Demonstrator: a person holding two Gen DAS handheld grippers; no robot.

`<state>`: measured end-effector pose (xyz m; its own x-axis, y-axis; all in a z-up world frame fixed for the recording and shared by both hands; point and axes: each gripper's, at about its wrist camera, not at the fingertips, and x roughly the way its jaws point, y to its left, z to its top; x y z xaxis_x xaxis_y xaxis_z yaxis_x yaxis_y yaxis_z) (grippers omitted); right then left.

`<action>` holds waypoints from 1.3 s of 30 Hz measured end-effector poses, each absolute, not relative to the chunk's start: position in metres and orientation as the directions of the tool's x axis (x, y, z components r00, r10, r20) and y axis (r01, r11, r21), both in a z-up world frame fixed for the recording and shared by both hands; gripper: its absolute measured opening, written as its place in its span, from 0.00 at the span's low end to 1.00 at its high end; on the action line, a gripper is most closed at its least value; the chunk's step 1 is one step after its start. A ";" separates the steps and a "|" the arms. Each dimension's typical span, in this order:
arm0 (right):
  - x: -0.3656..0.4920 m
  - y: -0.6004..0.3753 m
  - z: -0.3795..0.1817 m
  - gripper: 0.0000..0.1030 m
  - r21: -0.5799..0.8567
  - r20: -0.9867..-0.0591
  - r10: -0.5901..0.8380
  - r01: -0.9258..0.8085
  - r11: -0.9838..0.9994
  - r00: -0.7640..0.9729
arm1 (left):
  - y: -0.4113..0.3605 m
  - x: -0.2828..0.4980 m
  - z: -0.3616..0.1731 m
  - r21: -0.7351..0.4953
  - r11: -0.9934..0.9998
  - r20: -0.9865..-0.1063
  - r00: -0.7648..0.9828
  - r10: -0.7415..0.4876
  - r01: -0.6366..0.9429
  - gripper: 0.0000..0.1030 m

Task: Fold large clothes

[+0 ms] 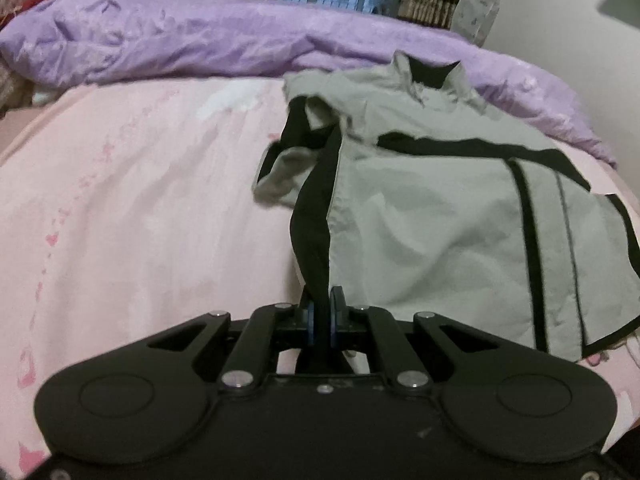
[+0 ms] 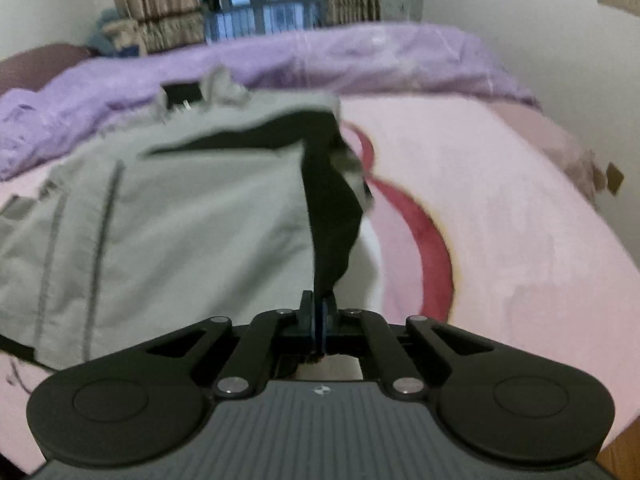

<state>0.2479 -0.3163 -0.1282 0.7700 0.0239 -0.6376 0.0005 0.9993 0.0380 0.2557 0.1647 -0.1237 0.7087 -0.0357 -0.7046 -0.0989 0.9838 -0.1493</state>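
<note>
A grey jacket with black trim (image 1: 432,216) lies spread on a pink bed sheet (image 1: 140,208), collar toward the far side. My left gripper (image 1: 322,304) is shut on the jacket's black-edged left hem corner, which rises taut from the cloth into the jaws. In the right wrist view the same jacket (image 2: 192,216) fills the left half. My right gripper (image 2: 319,306) is shut on the black strip at the jacket's right hem corner, lifted a little off the sheet (image 2: 500,208). A folded sleeve (image 1: 284,172) bunches at the jacket's left side.
A crumpled purple duvet (image 1: 180,40) runs along the far side of the bed, touching the jacket's collar. Behind it are curtains and a window (image 2: 260,4). A white wall (image 2: 560,48) borders the bed on the right. A red curved print (image 2: 432,248) marks the sheet.
</note>
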 end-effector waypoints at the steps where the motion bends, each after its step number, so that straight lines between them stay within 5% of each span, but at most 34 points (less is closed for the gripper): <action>1: 0.251 -0.319 -0.135 0.21 0.046 -0.658 0.027 0.005 0.999 0.753 | 0.166 0.257 -0.126 -0.152 0.983 -0.709 0.705 -0.037 -0.101 0.06; 4: 0.252 -0.324 -0.144 0.35 0.065 -0.669 0.020 0.031 0.997 0.743 | 0.166 0.259 -0.132 -0.143 0.985 -0.718 0.695 -0.038 -0.095 0.07; 8: 0.260 -0.328 -0.148 0.72 0.044 -0.681 -0.017 0.064 0.997 0.732 | 0.165 0.262 -0.138 -0.136 0.987 -0.731 0.681 -0.042 -0.086 0.18; 11: 0.261 -0.341 -0.153 0.76 0.111 -0.687 0.015 0.084 0.990 0.726 | 0.166 0.264 -0.143 -0.143 0.987 -0.739 0.671 -0.061 -0.068 0.32; 14: 0.260 -0.350 -0.153 0.67 0.170 -0.680 0.071 0.063 0.983 0.730 | 0.168 0.267 -0.146 -0.170 0.983 -0.741 0.666 -0.079 -0.072 0.36; 16: 0.258 -0.352 -0.153 0.40 0.217 -0.672 0.122 0.036 0.976 0.730 | 0.167 0.267 -0.145 -0.177 0.982 -0.739 0.668 -0.088 -0.067 0.33; 18: 0.257 -0.352 -0.152 0.30 0.268 -0.668 0.174 0.016 0.963 0.724 | 0.167 0.265 -0.142 -0.186 0.981 -0.734 0.672 -0.100 -0.057 0.31; 21: 0.256 -0.350 -0.150 0.31 0.263 -0.671 0.167 0.022 0.965 0.722 | 0.169 0.263 -0.141 -0.230 0.973 -0.727 0.669 -0.153 -0.027 0.46; 24: 0.256 -0.359 -0.147 0.33 0.335 -0.657 0.174 0.077 0.939 0.734 | 0.168 0.262 -0.140 -0.248 0.969 -0.720 0.672 -0.175 -0.014 0.47; 28: 0.250 -0.370 -0.141 0.70 0.450 -0.580 0.251 0.048 0.892 0.775 | 0.168 0.266 -0.144 -0.242 0.970 -0.729 0.663 -0.171 -0.016 0.48; 36: 0.270 -0.344 -0.152 0.74 0.332 -0.665 0.238 -0.005 0.943 0.708 | 0.160 0.276 -0.148 -0.230 0.973 -0.735 0.654 -0.180 0.010 0.62; 37: 0.272 -0.342 -0.152 0.65 0.324 -0.665 0.238 -0.015 0.946 0.708 | 0.157 0.277 -0.147 -0.213 0.977 -0.737 0.654 -0.171 0.014 0.60; 38: 0.272 -0.339 -0.151 0.51 0.306 -0.668 0.229 -0.019 0.952 0.708 | 0.155 0.276 -0.146 -0.200 0.980 -0.735 0.659 -0.160 0.015 0.48; 39: 0.272 -0.334 -0.150 0.28 0.254 -0.678 0.181 -0.003 0.967 0.712 | 0.154 0.275 -0.144 -0.179 0.984 -0.731 0.669 -0.139 0.009 0.22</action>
<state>0.2721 -0.3343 -0.1497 0.7125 0.1808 -0.6780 -0.0033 0.9671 0.2543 0.2749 0.1536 -0.1441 0.6686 -0.1388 -0.7305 0.0086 0.9838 -0.1791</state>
